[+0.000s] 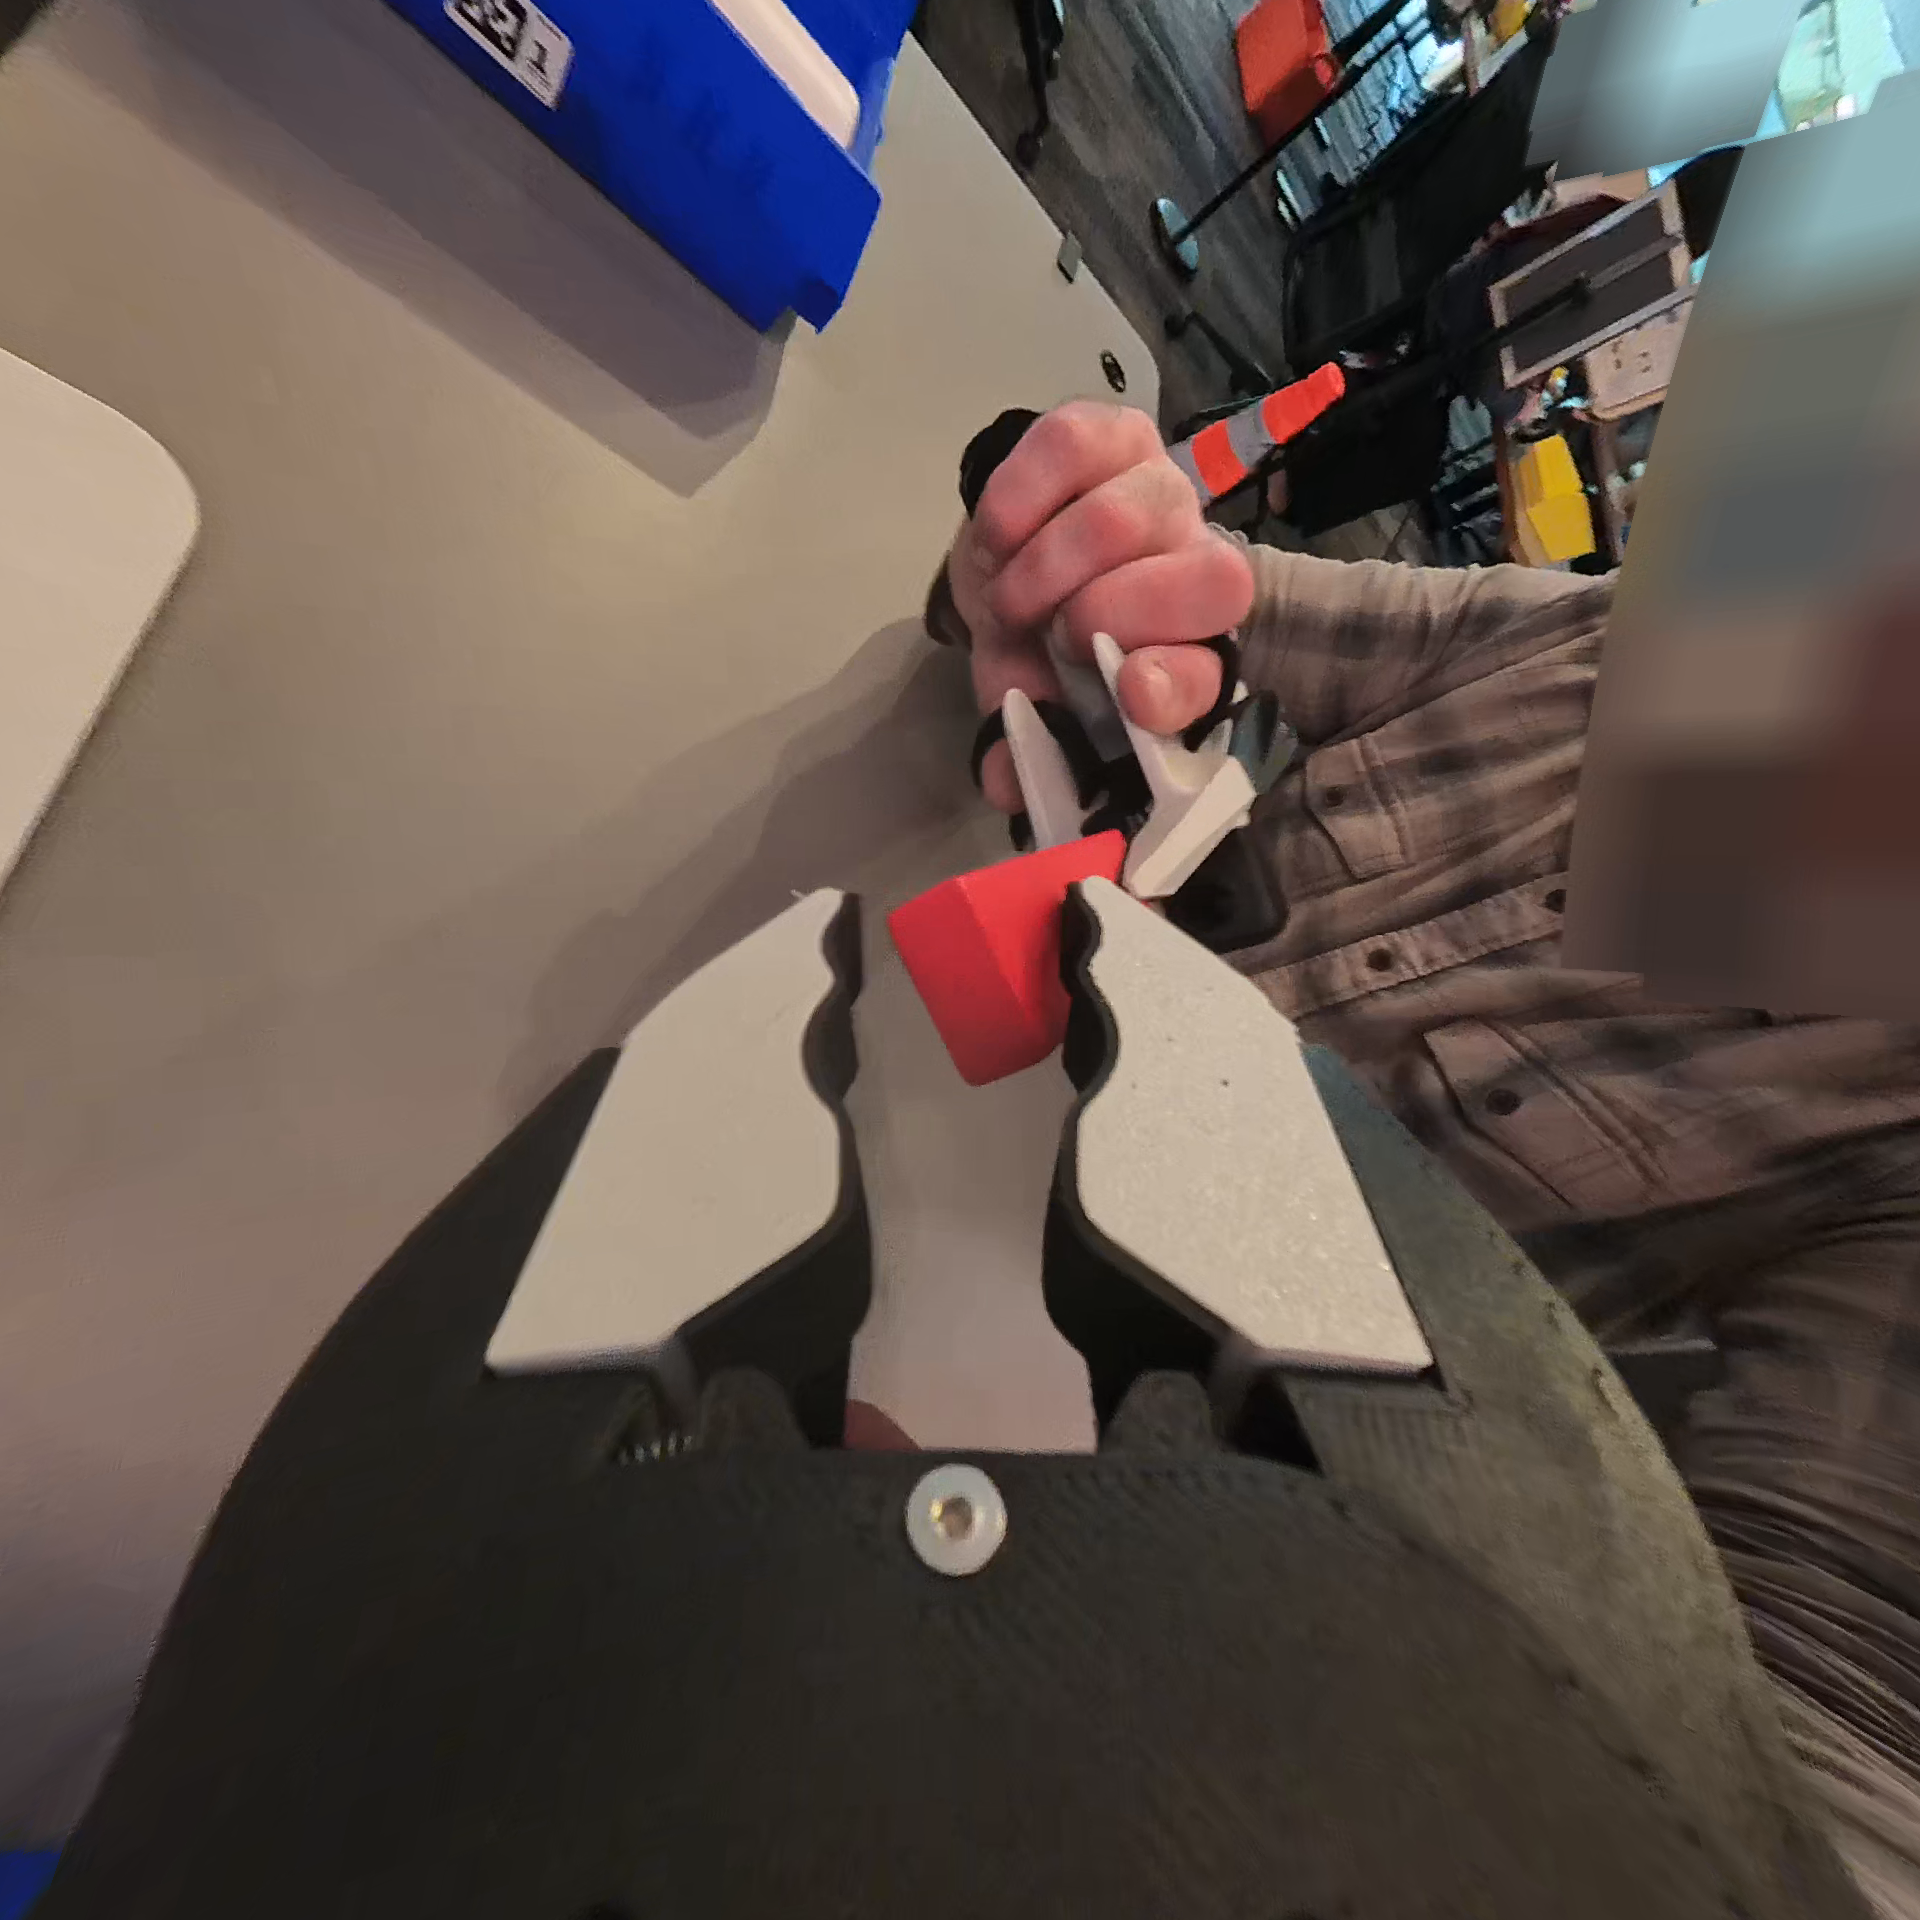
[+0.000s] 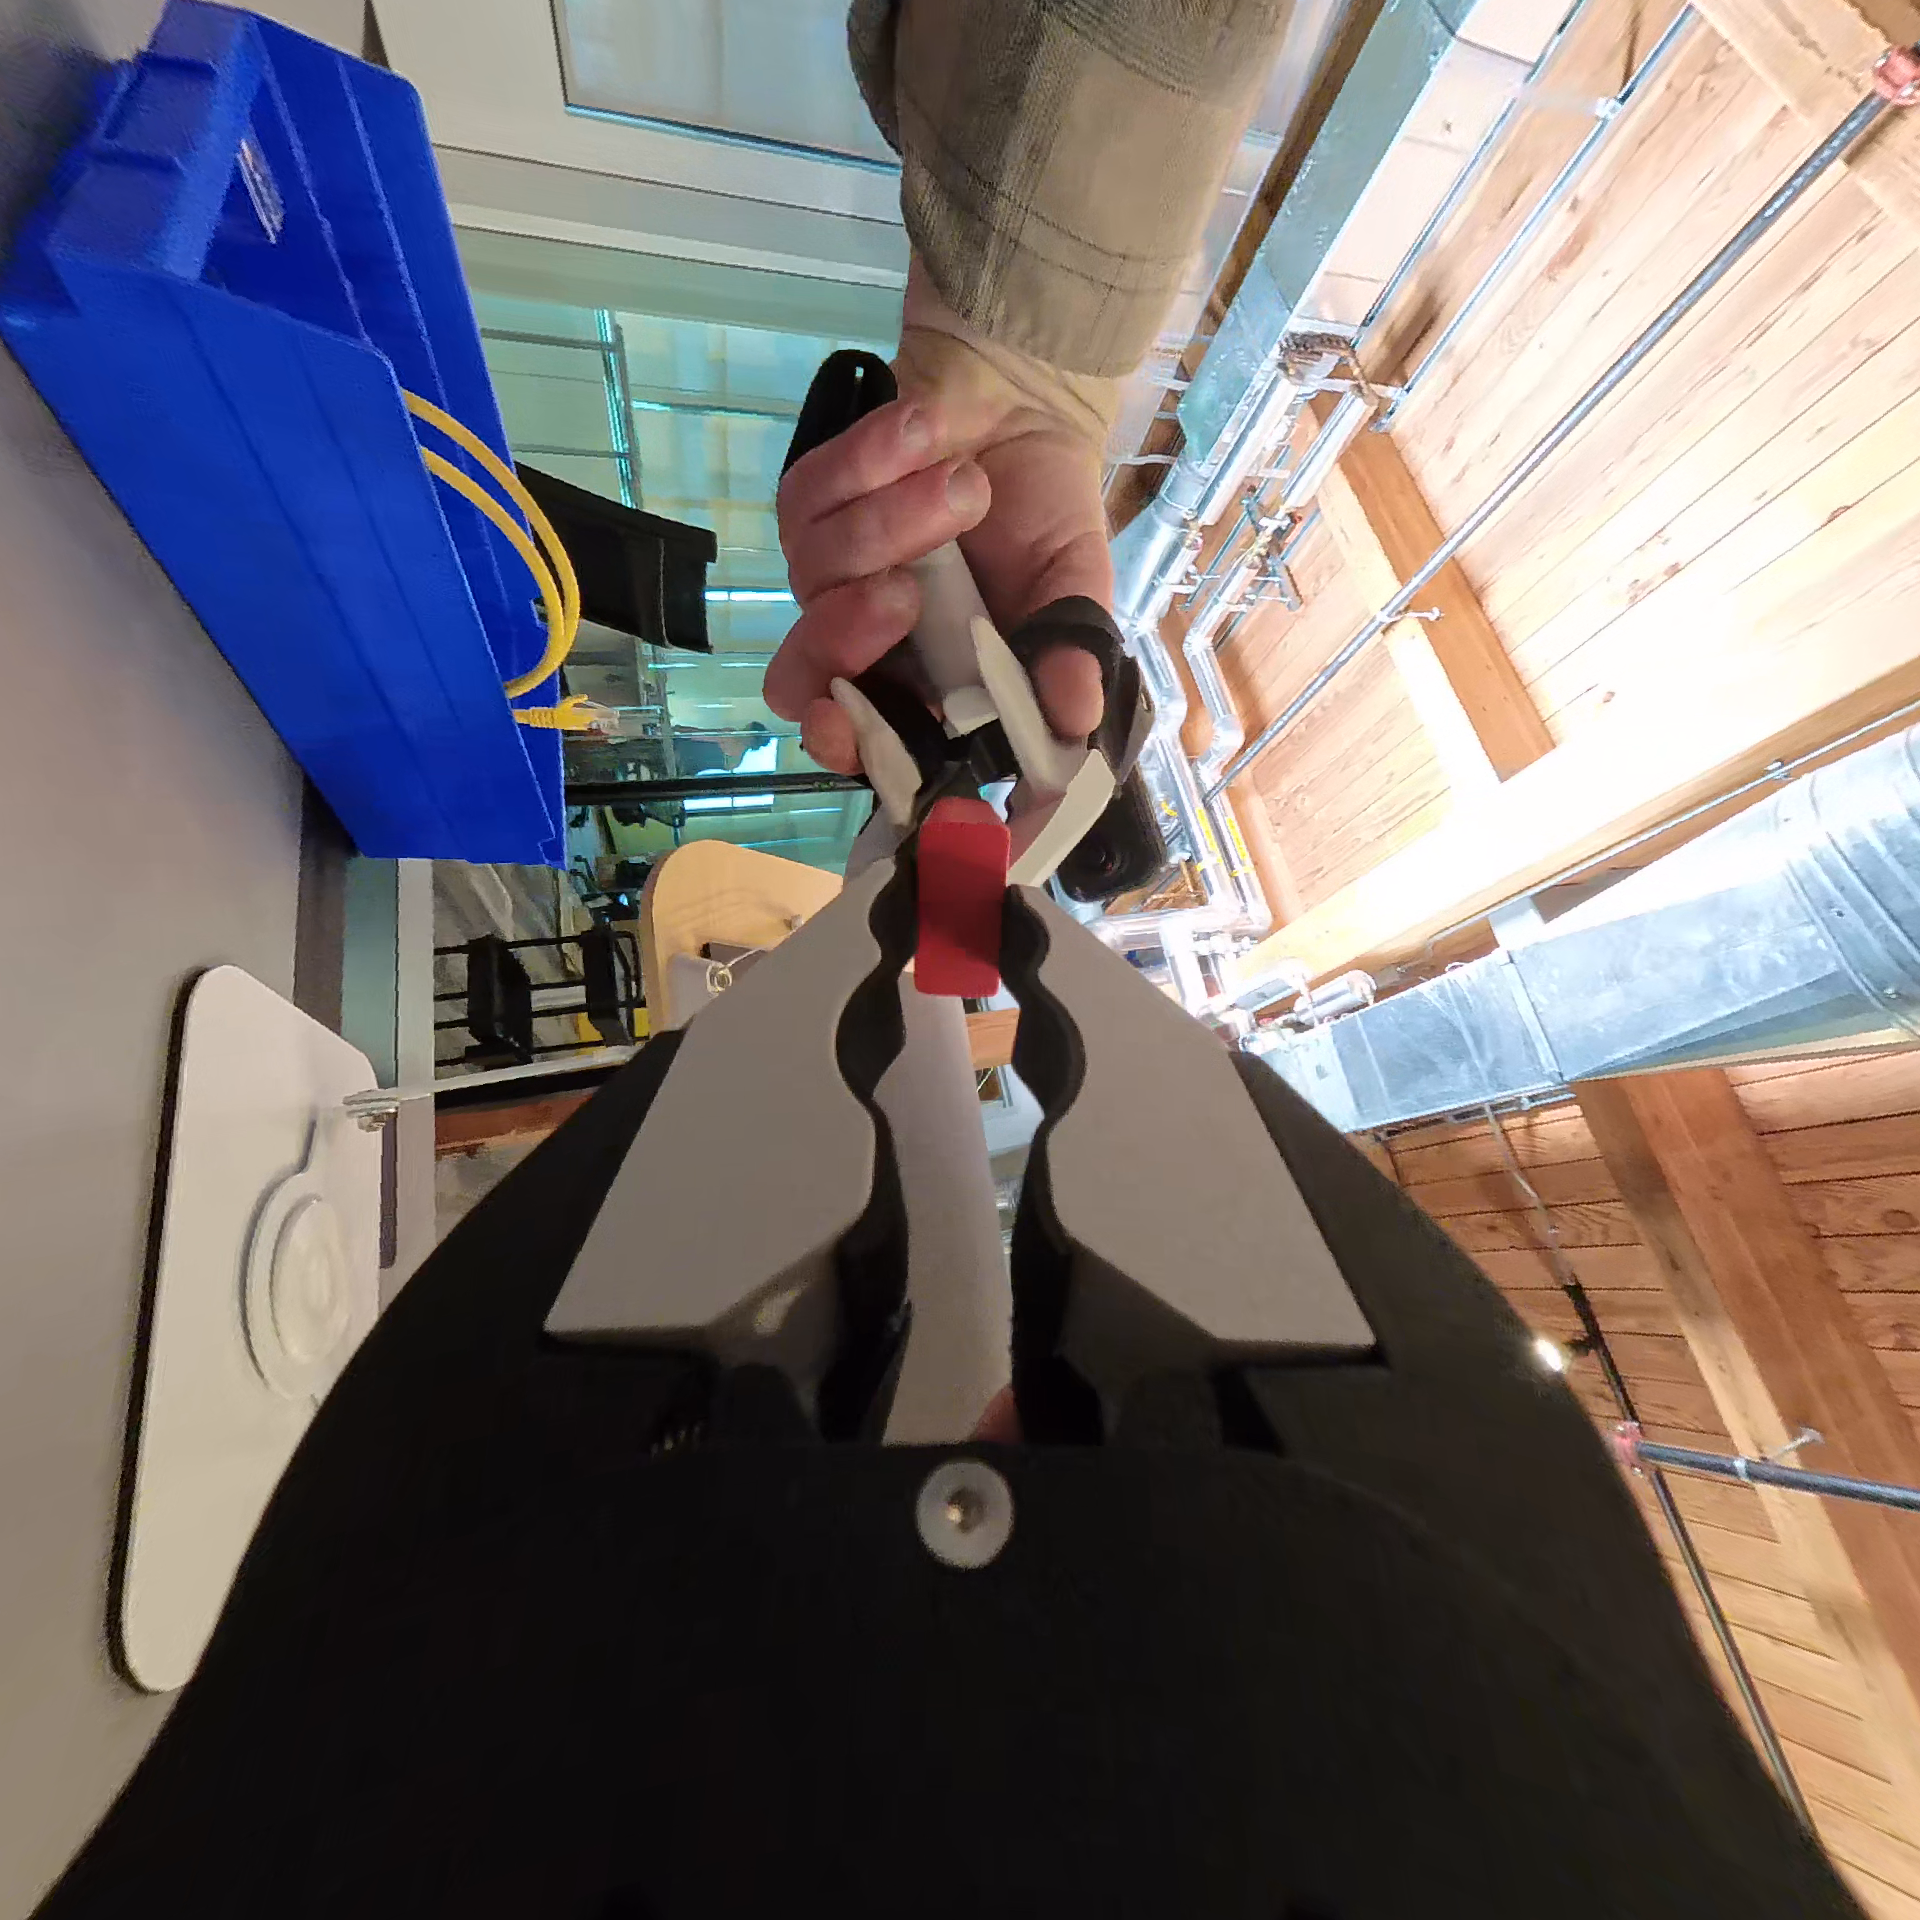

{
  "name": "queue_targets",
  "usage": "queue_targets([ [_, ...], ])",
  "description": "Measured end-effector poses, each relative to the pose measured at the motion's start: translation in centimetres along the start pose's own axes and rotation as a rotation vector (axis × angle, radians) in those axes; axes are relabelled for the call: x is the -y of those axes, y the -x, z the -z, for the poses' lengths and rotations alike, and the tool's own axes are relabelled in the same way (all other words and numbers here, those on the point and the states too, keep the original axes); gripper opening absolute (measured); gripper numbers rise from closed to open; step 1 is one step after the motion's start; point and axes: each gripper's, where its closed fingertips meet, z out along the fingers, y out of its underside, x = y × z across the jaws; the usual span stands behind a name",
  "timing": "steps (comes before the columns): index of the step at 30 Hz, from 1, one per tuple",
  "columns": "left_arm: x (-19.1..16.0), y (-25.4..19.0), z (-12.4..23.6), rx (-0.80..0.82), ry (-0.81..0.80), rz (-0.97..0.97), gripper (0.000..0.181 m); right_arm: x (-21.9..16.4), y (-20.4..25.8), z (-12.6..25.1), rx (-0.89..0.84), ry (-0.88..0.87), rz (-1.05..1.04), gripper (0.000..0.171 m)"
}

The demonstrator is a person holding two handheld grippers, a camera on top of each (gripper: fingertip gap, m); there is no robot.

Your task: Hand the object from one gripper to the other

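A red block (image 1: 977, 977) is held in the air between the two grippers. My right gripper (image 2: 956, 894) is shut on its near end (image 2: 961, 914), with both black pads pressed on its sides. In the left wrist view the right gripper (image 1: 1107, 862) shows farther off, holding the block's far end. My left gripper (image 1: 961, 899) is open around the block: the right finger (image 1: 1174, 1091) touches it and a gap shows at the left finger (image 1: 727, 1101). In the right wrist view the left gripper (image 2: 966, 831) stands spread at the block's far end.
A blue bin (image 1: 665, 135) stands on the grey table (image 1: 416, 727); it also shows in the right wrist view (image 2: 270, 499), holding a yellow cable (image 2: 520, 561). A white board (image 2: 249, 1299) lies on the table. Hands (image 1: 1081, 540) and a plaid sleeve (image 1: 1455, 935) are close. Only a small space, under 4 cm, lies between the two pairs of fingers.
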Motion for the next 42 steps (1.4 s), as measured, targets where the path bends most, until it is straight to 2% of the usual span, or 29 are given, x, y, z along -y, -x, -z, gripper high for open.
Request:
queue_targets([
  [3,1.1,1.0,0.9,0.123,-0.063,-0.086,0.059,-0.8,-0.4,-0.1,0.044,0.012,-0.068,0.013],
  [6,2.3,1.2,2.7,0.272,-0.123,-0.202,0.068,-2.2,0.0,0.1,0.175,0.012,-0.168,0.012],
  [8,3.1,1.2,4.2,0.392,-0.180,-0.272,0.067,-3.9,-0.4,0.3,0.233,0.045,-0.236,0.013],
  [11,4.4,-0.3,6.5,0.518,-0.349,-0.395,0.061,-6.0,-1.0,1.5,0.378,0.057,-0.414,0.013],
  [14,4.0,-1.4,6.7,0.594,-0.447,-0.512,0.053,-8.9,-2.5,3.1,0.454,0.108,-0.520,0.013],
  [18,1.9,0.1,3.3,0.670,-0.418,-0.634,0.048,-14.6,-5.8,6.1,0.453,0.249,-0.623,0.013],
  [20,1.0,1.6,1.2,0.699,-0.364,-0.674,0.046,-17.5,-6.8,8.5,0.505,0.331,-0.650,0.013],
  [25,0.1,4.5,-1.9,0.755,-0.248,-0.772,0.045,-23.8,-7.2,15.3,0.724,0.503,-0.716,0.013],
  [28,0.4,4.7,-2.7,0.765,-0.251,-0.834,0.042,-26.9,-6.1,19.4,0.889,0.618,-0.743,0.013],
  [32,0.5,4.3,-3.1,0.758,-0.291,-0.870,0.040,-28.4,-4.4,24.2,1.154,0.734,-0.818,0.014],
  [35,0.3,3.9,-3.3,0.745,-0.296,-0.895,0.039,-28.8,-2.6,26.2,1.322,0.779,-0.878,0.013],
  [42,0.1,3.4,-2.9,0.779,-0.269,-0.931,0.038,-27.8,3.0,27.7,1.601,0.799,-0.979,0.014],
])
